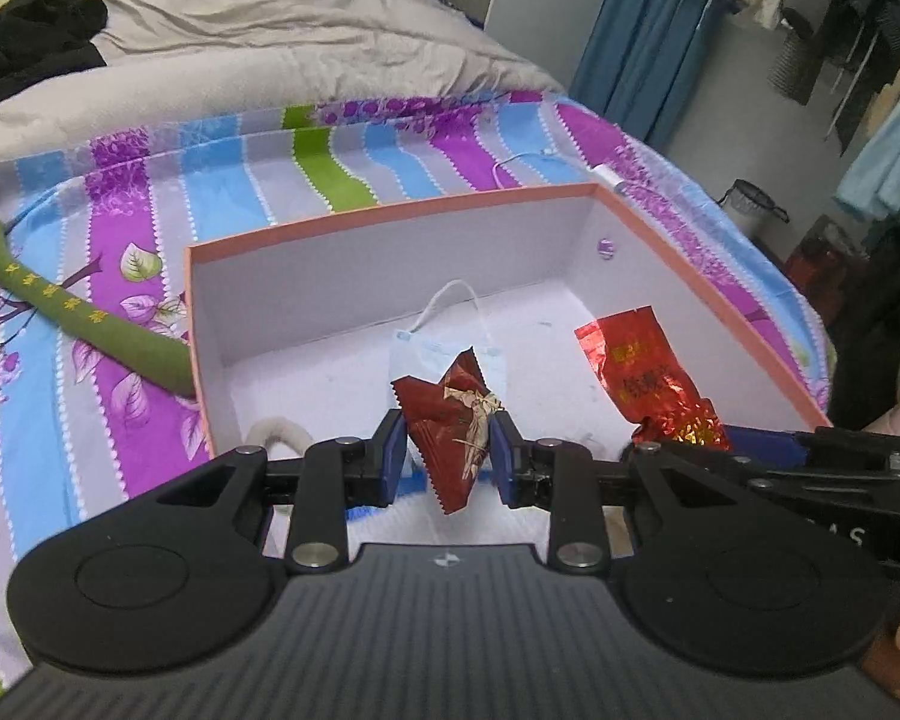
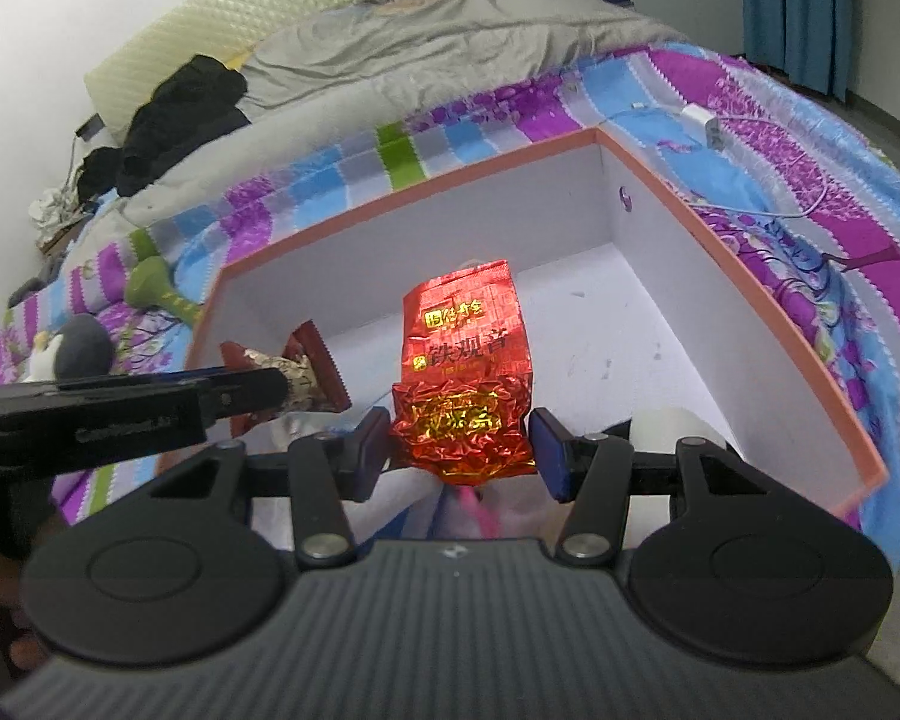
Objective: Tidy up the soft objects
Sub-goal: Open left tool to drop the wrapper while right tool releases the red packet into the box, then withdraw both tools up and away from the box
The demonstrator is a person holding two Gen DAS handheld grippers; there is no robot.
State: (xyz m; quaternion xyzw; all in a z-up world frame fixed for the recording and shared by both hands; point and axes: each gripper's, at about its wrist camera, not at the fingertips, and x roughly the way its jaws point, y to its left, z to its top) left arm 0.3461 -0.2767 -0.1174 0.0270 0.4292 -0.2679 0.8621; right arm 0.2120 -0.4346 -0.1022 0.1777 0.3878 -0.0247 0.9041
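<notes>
Left gripper: I've got my left gripper (image 1: 448, 449) pinched partway in on a dark red packet (image 1: 453, 427), both blue pads against its sides, the sachet standing on end between them.
Right gripper: my right gripper (image 2: 459, 449) sits wider, with a bright red foil tea bag (image 2: 465, 360) between its pads; the left pad touches the crumpled lower end, and I see a sliver of gap at the right pad, so I cannot tell how firm the grip is.
Where the packets are: both hang over the open box (image 1: 390, 213), above its near end, side by side, the foil bag to the right of the dark packet.
Box: orange rim, pale walls, pale floor; it sits on the striped bedsheet (image 1: 342, 144).
Already inside: I see a blue face mask (image 1: 444, 348) on the floor just behind the dark packet, its ear loop pointing toward the far wall; a whitish cord loop (image 1: 279, 432) lies near the front left corner.
Outside the box: a green plush piece (image 1: 78, 312) rests against the left wall; a penguin toy (image 2: 75, 348) lies farther left.
Far side: white charger and cable (image 2: 705, 123) beyond the box's far corner.
Bed: grey quilt (image 1: 282, 42) bunched up behind, black clothing (image 1: 30, 30) on it.
</notes>
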